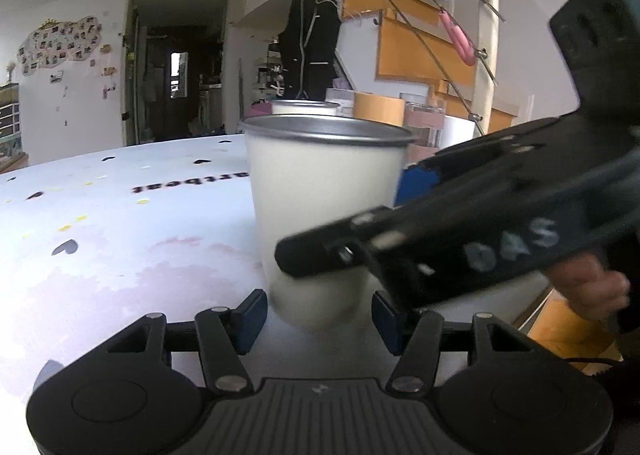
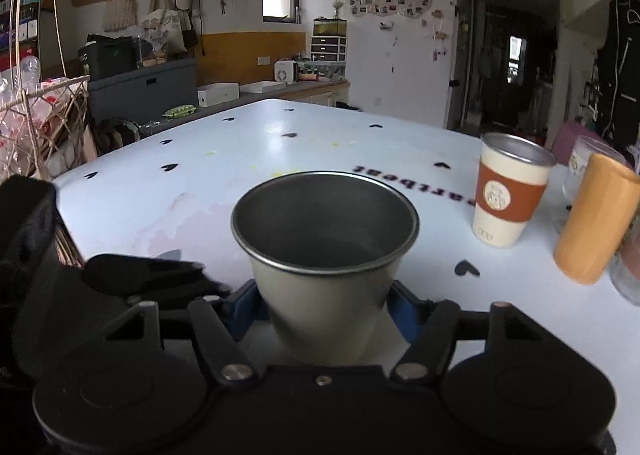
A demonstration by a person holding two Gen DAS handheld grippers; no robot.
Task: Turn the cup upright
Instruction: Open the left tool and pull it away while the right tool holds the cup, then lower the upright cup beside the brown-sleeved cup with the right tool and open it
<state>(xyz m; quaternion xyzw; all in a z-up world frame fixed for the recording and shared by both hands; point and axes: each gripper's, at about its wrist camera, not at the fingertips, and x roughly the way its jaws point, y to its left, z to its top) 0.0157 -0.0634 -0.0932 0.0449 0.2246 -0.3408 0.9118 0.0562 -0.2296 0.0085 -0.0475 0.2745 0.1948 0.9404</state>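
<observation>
One cup (image 2: 324, 255) standing upright on the table (image 2: 280, 151), right gripper (image 2: 324, 311) pinching its base, left gripper (image 1: 316, 319) sitting spread beside it.

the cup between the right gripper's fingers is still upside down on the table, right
Not upside down. The right wrist view shows the cup upright, its open mouth facing up, between the right gripper's blue fingers on the table.

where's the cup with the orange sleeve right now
In the right wrist view the sleeved cup stands upright on the white table, right of the grey cup, beside an orange cylinder.
</observation>
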